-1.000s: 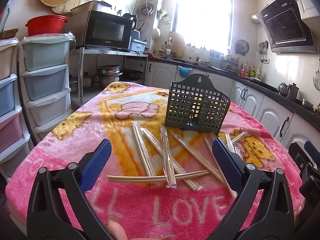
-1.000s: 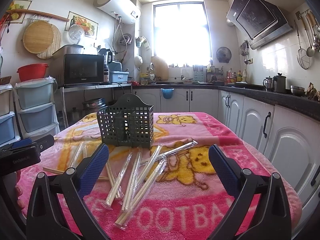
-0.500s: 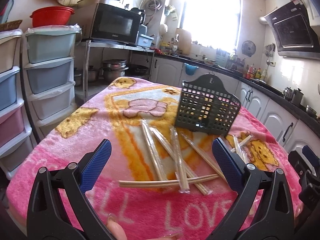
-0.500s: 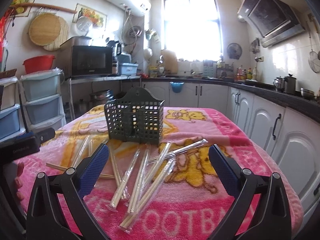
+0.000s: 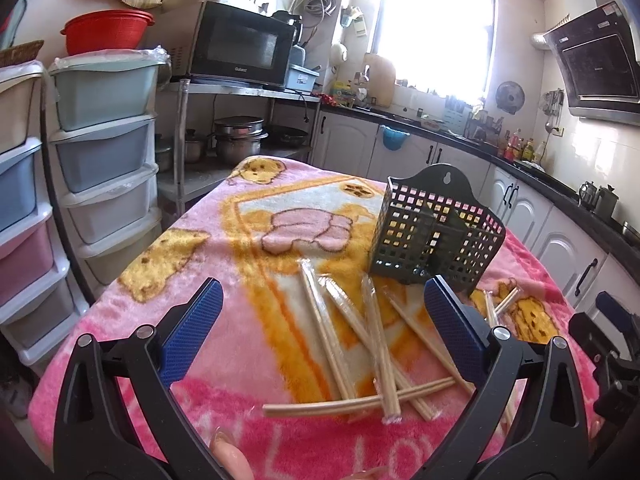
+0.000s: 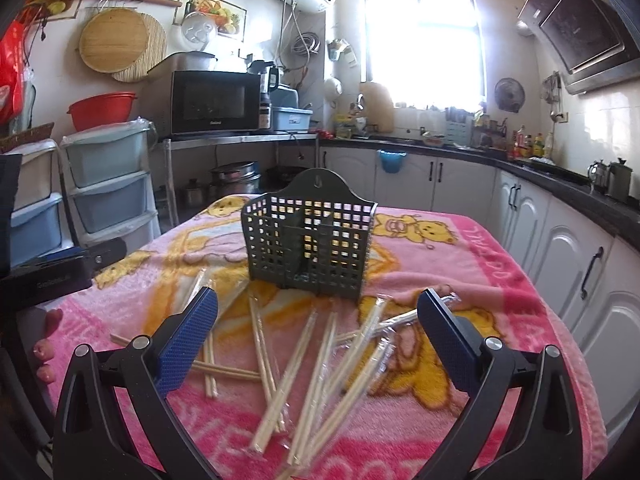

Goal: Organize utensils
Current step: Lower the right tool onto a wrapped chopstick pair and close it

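Several pairs of wooden chopsticks in clear wrappers (image 5: 376,336) lie scattered on a pink blanket-covered table (image 5: 240,240). A dark green perforated utensil holder (image 5: 436,236) stands upright just behind them. It also shows in the right wrist view (image 6: 308,244), with the chopsticks (image 6: 316,360) in front of it. My left gripper (image 5: 320,328) is open and empty, above the table, with the chopsticks between its blue pads. My right gripper (image 6: 316,340) is open and empty over the chopstick pile.
Stacked plastic drawers (image 5: 104,152) stand left of the table. A microwave (image 5: 240,48) sits on a metal rack behind. White cabinets (image 6: 560,240) and a dark counter run along the right. The left gripper's body (image 6: 52,276) shows at the right wrist view's left edge.
Both grippers have moved forward toward the holder and chopsticks. The left view has shifted left, so the chopsticks sit more to the right. Both stay open.
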`<action>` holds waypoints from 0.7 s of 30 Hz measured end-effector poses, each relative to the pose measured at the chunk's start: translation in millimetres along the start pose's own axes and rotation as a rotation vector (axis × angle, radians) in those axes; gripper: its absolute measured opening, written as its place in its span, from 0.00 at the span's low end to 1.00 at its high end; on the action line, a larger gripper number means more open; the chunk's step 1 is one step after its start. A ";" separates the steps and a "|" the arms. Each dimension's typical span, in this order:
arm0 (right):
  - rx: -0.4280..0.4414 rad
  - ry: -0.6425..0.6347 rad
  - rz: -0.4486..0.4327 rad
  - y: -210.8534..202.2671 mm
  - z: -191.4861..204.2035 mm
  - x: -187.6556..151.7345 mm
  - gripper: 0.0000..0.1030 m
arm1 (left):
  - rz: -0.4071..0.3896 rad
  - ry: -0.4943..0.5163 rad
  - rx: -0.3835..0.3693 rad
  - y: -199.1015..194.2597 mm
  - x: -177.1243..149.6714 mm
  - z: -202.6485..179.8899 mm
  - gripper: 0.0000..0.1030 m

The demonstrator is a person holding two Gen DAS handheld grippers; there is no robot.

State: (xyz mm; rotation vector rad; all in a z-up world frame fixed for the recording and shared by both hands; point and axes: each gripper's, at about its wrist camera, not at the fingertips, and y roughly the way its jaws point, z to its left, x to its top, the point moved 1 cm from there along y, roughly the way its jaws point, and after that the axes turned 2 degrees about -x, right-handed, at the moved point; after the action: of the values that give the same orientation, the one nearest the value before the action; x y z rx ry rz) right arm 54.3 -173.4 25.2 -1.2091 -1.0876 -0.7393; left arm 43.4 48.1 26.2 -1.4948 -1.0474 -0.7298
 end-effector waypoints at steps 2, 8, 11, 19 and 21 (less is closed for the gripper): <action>0.007 0.011 0.016 6.0 -1.8 3.3 0.94 | 0.011 -0.004 -0.018 6.9 6.0 -1.9 0.90; -0.014 0.014 0.060 29.2 -12.8 14.5 0.94 | 0.070 -0.028 -0.093 36.5 19.4 -8.7 0.90; -0.033 0.004 0.072 38.9 -19.0 16.5 0.94 | 0.089 -0.016 -0.093 51.8 23.7 -13.9 0.90; -0.068 0.008 0.118 62.6 -39.2 18.9 0.94 | 0.170 0.030 -0.100 88.3 32.3 -26.8 0.90; -0.078 0.012 0.133 69.6 -45.9 18.9 0.94 | 0.201 0.035 -0.112 99.3 34.0 -29.7 0.90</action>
State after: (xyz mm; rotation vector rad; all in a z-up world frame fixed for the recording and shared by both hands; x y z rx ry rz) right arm 135.4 -199.6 18.3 -1.3286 -0.9658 -0.6906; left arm 150.3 27.4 19.5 -1.6509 -0.8265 -0.6783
